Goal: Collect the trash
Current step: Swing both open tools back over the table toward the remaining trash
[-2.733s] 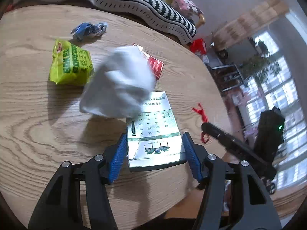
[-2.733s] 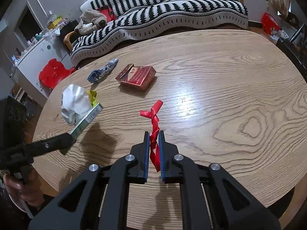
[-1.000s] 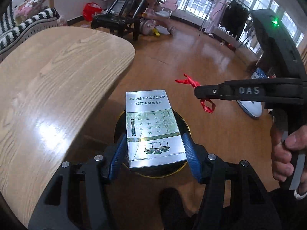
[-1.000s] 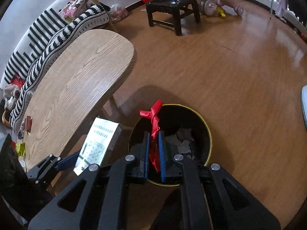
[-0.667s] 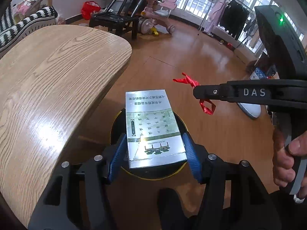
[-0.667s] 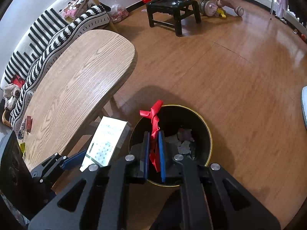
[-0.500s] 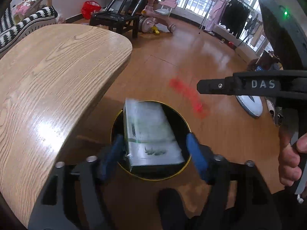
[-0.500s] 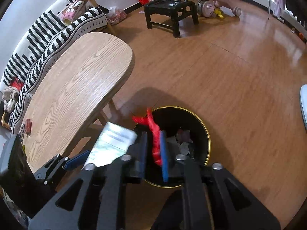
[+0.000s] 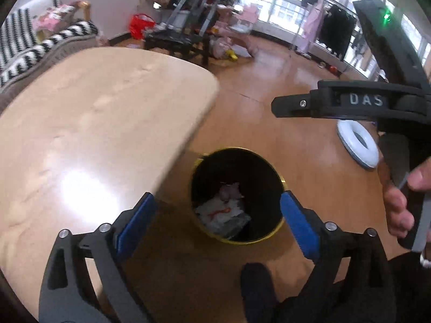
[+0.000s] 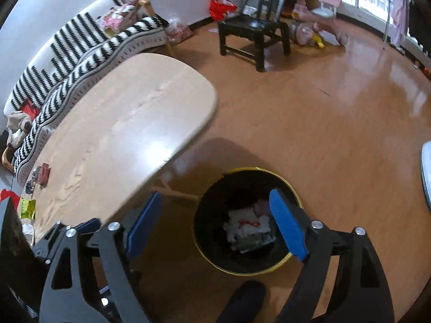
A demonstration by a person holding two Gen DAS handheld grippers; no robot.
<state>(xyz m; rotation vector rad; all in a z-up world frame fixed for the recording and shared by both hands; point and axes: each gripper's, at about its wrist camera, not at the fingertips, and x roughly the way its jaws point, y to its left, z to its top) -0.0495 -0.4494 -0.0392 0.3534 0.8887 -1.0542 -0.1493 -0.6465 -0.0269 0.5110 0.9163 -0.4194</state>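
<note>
Left tongs (image 9: 215,220) and right tongs (image 10: 215,223) gape wide, empty, above the bin (image 10: 293,191) — next, return to the surface (image 10: 121,123) for the remaining wrappers (image 10: 27,208).

Black, yellow-rimmed bin (image 9: 265,180); black-and-white striped sofa (image 10: 80,45)

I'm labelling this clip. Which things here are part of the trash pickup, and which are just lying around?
Job:
bin with dropped trash, red ribbon on top
green packet and red box on the table
left tongs, right tongs, both open

Lying about:
striped sofa
black chair
pink toy
</note>
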